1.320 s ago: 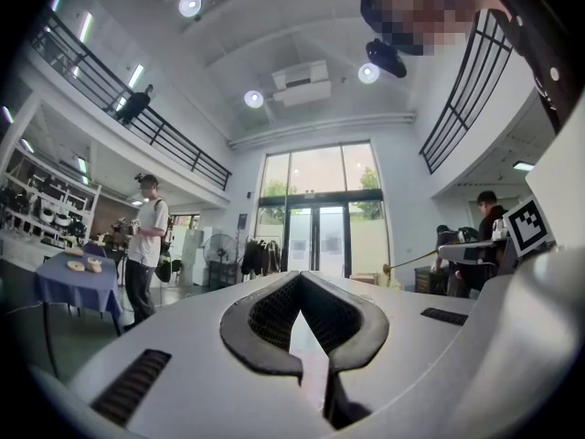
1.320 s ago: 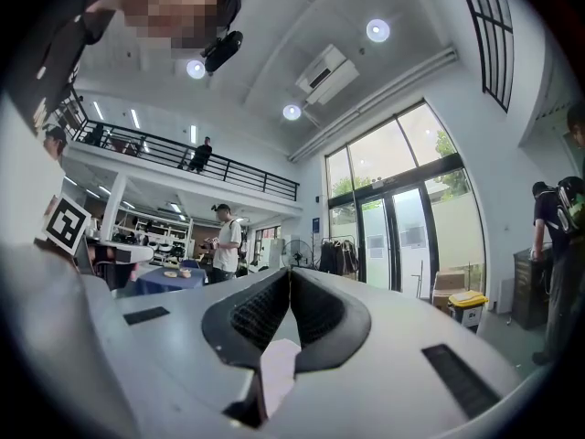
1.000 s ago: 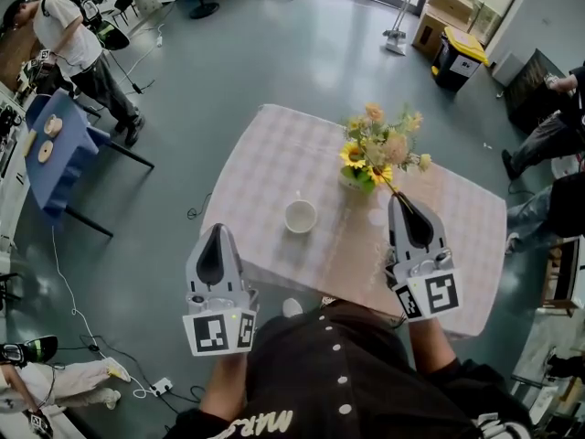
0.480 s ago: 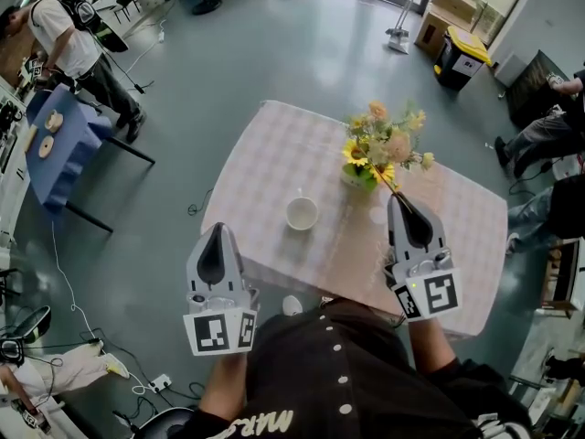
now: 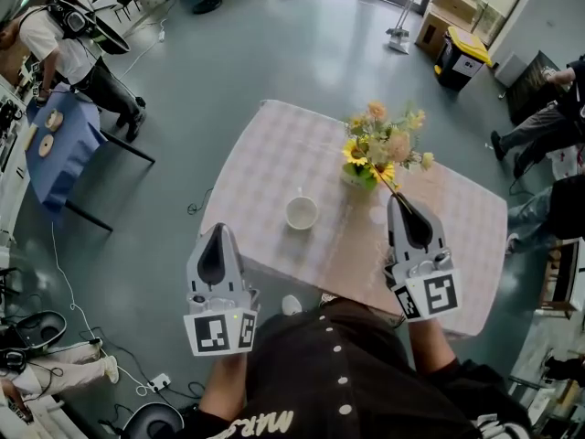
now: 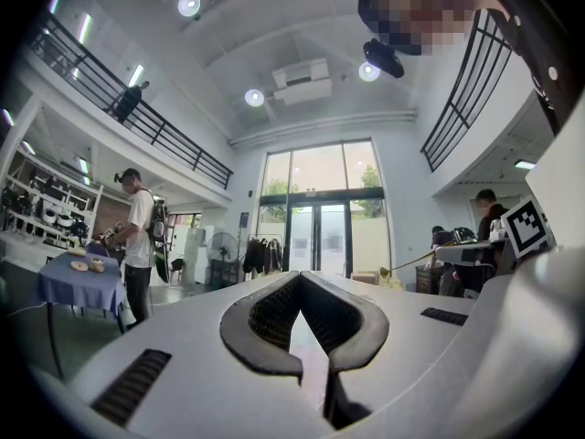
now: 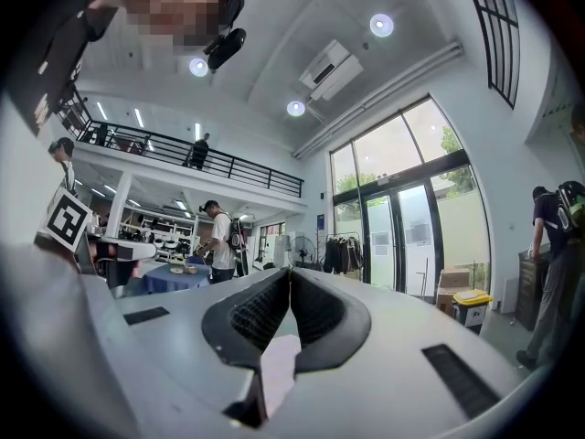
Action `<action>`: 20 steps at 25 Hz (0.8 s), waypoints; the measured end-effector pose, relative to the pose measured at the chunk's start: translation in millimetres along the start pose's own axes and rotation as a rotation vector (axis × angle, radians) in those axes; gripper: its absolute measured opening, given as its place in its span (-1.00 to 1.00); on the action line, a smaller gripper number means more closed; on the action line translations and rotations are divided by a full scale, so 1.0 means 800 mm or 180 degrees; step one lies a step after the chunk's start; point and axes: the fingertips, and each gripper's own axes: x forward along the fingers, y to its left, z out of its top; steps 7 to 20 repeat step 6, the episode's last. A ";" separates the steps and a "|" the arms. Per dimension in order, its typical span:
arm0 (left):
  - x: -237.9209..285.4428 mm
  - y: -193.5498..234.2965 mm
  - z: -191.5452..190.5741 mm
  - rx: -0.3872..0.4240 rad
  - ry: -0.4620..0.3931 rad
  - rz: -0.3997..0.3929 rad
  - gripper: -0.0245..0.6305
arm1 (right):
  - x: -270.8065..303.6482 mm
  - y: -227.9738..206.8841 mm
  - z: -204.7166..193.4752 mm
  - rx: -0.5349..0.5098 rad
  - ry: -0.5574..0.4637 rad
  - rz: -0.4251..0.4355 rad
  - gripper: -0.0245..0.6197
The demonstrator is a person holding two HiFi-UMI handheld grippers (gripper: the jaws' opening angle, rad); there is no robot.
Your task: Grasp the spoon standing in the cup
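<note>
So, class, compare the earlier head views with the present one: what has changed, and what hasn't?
Only bystanders moved; the person beside the blue table shifted towards the picture's upper left corner. Nothing was taken hold of or let go. The left hand-held gripper and right hand-held gripper stayed put, shut and empty; the cup and flowers did too.

Left claw (image 6: pixel 300 278), level, jaws together with tips touching.
Glass doors (image 6: pixel 320 238) beyond it; well left of the doors, a person (image 6: pixel 137 236) standing beside a blue-draped worktop (image 6: pixel 78 283).

A grey floor (image 5: pixel 274 44) carries a pink-checked table (image 5: pixel 274 163) and a blue table (image 5: pixel 59 167), with tall glass doors (image 6: pixel 320 236) beyond.
</note>
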 end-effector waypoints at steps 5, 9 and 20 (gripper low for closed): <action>-0.002 -0.001 -0.001 -0.0002 -0.0003 -0.0002 -0.87 | -0.001 0.002 -0.001 -0.0014 0.0002 0.0013 -0.90; -0.003 -0.002 -0.001 -0.0002 -0.0004 -0.0002 -0.87 | -0.002 0.002 -0.001 -0.0017 0.0003 0.0014 -0.90; -0.003 -0.002 -0.001 -0.0002 -0.0004 -0.0002 -0.87 | -0.002 0.002 -0.001 -0.0017 0.0003 0.0014 -0.90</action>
